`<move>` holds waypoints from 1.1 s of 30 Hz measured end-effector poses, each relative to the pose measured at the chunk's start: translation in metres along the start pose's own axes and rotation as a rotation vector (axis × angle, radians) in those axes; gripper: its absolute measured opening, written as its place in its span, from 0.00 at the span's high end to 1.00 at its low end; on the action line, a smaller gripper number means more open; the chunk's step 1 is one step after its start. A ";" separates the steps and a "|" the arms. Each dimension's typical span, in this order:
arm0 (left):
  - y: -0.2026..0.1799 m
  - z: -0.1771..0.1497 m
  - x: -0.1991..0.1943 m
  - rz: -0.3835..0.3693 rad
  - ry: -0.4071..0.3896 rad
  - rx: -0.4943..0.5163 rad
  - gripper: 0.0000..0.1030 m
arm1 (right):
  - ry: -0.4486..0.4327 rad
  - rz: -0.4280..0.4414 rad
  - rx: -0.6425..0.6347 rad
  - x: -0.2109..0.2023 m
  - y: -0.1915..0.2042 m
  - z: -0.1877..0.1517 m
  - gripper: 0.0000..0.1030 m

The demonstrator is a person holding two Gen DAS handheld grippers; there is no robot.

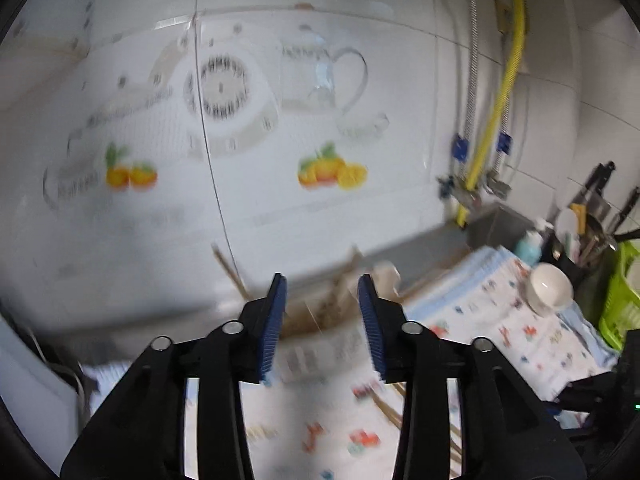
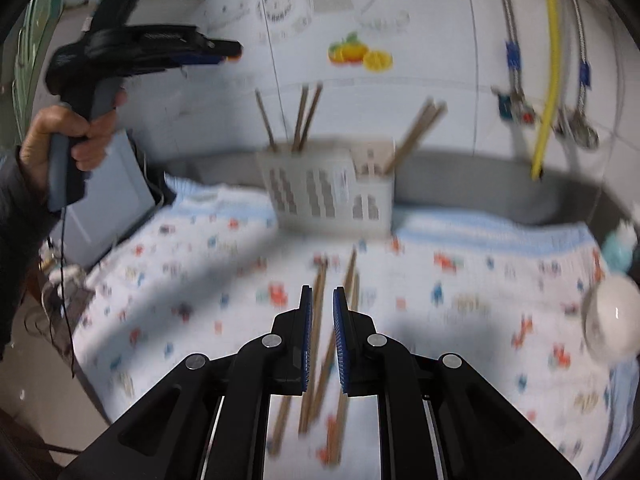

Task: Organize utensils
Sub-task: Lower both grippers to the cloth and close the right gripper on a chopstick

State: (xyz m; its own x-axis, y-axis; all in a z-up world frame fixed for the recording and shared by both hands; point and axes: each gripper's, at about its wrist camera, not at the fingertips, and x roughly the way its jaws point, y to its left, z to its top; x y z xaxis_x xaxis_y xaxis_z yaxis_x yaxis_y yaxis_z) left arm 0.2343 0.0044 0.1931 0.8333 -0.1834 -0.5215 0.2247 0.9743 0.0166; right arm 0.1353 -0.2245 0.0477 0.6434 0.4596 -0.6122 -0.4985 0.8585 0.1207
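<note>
A white slotted utensil holder [image 2: 328, 196] stands at the back of a patterned cloth [image 2: 192, 280], with wooden chopsticks [image 2: 304, 116] sticking up from it. Several loose chopsticks [image 2: 352, 272] lie on the cloth, directly below my right gripper [image 2: 322, 290]. Its blue pads stand nearly together and grip nothing. My left gripper [image 1: 322, 280] is open and empty, hovering over the blurred holder [image 1: 320, 344]. In the right wrist view the left gripper [image 2: 230, 50] shows high at the left, held by a hand [image 2: 64, 132].
A white bowl [image 2: 612, 320] sits on the cloth's right side. Behind it are a soap bottle [image 1: 528, 246], a black caddy of kitchen tools [image 1: 580, 240] and a green basket [image 1: 624, 292]. A yellow hose [image 2: 548, 80] hangs on the tiled wall. A grey box [image 2: 116, 200] stands at the left.
</note>
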 end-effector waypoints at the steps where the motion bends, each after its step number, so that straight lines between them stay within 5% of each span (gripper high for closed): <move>1: -0.002 -0.015 -0.004 -0.002 0.014 -0.014 0.60 | 0.026 -0.005 0.008 0.002 0.000 -0.017 0.89; 8: -0.014 -0.106 -0.012 -0.051 0.102 -0.119 0.54 | 0.096 -0.059 0.028 0.018 0.001 -0.080 0.89; 13: -0.020 -0.160 -0.003 -0.081 0.175 -0.195 0.54 | 0.116 -0.067 0.044 0.030 -0.002 -0.094 0.89; 20: -0.037 -0.201 0.011 -0.104 0.248 -0.230 0.54 | 0.148 -0.085 0.046 0.048 -0.004 -0.103 0.89; 33: -0.110 -0.248 0.042 -0.166 0.399 -0.224 0.56 | 0.132 -0.102 0.082 0.020 -0.024 -0.119 0.93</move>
State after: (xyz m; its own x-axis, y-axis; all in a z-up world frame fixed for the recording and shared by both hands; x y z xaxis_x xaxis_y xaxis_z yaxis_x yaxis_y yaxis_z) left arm 0.1198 -0.0777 -0.0422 0.5270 -0.3172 -0.7884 0.1879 0.9482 -0.2559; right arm 0.0908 -0.2632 -0.0606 0.6037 0.3405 -0.7208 -0.3822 0.9171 0.1132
